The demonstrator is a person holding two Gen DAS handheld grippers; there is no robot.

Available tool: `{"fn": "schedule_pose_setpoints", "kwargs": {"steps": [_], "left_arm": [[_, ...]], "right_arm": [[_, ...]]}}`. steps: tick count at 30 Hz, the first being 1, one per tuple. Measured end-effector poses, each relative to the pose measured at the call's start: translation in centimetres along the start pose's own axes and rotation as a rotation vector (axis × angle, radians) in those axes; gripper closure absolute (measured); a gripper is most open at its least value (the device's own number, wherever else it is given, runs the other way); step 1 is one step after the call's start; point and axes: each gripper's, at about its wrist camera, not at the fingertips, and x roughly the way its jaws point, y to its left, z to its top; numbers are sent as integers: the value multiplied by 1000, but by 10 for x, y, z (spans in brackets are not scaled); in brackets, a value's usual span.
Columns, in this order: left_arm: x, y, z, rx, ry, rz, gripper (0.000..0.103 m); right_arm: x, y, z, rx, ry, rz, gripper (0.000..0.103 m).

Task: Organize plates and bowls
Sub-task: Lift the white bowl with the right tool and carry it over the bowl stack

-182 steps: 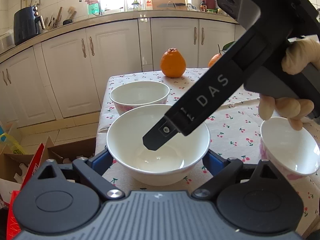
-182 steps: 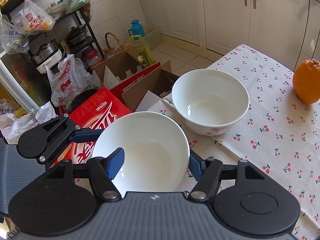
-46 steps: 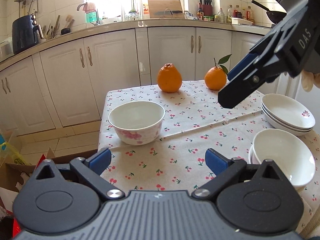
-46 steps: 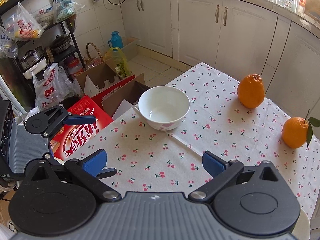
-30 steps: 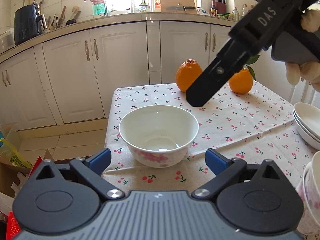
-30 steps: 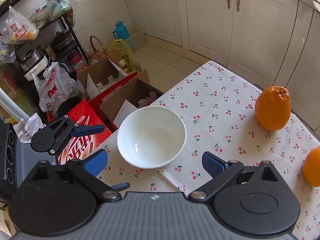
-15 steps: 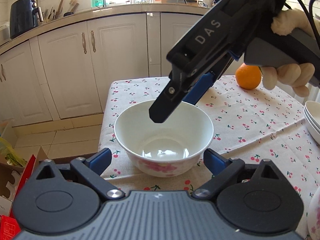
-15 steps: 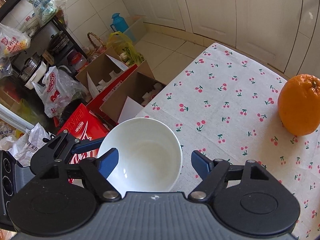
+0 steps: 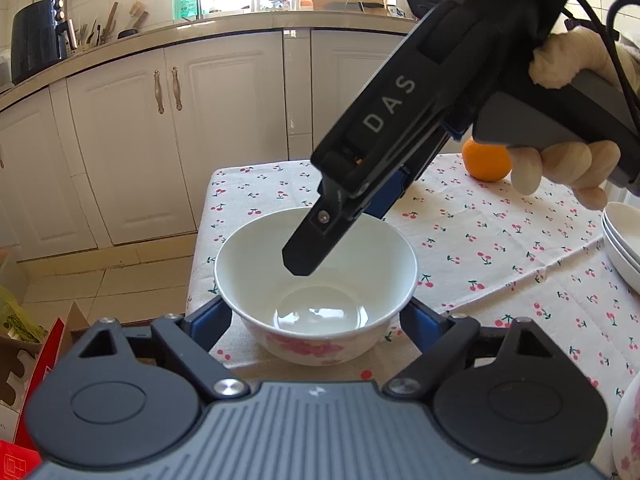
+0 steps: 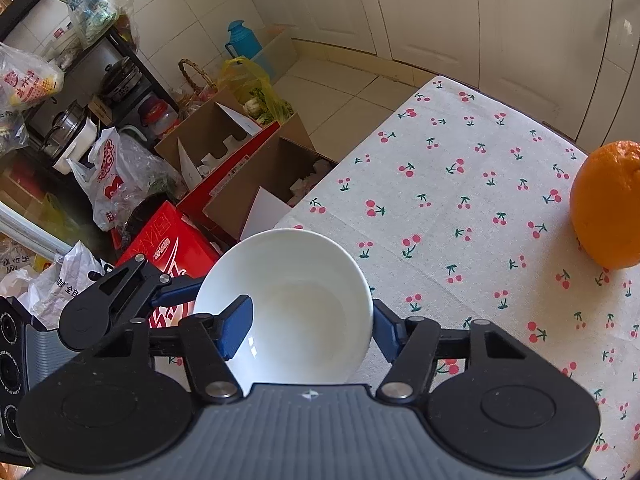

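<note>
Left tongs (image 9: 316, 316) sit low against the near side of the white bowl (image 9: 248, 272), one blue pad on each flank, and they look to be touching its flowered wall; they have just been closing with the bowl between them. Reaching down from the upper right, the right tongs (image 10: 310, 328) have just clenched on the same bowl, the black finger dipping inside and the blue pad outside the far right rim, with a hand (image 9: 560, 168) wrapped round the handle. The bowl stands upright on the cloth-covered counter (image 9: 500, 264), close to its left edge; past that edge the drop goes straight to the floor (image 10: 340, 80) and open cardboard boxes (image 10: 248, 172). Rightward the counter lies open for a good stretch of cherry print. An orange (image 10: 608, 208) rests well apart toward the far side, and stacked dishes (image 9: 624, 240) show at the right border of the left view.
</note>
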Motion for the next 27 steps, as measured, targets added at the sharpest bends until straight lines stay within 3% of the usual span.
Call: {"fn": "schedule_pose_setpoints", "kwargs": {"steps": [15, 27], "left_arm": [[-9, -5, 3, 16, 15, 0, 13], [-52, -25, 6, 30, 2, -11, 13]], "right_arm": [[-8, 3, -7, 12, -4, 18, 34], [-46, 29, -37, -21, -33, 29, 34]]}}
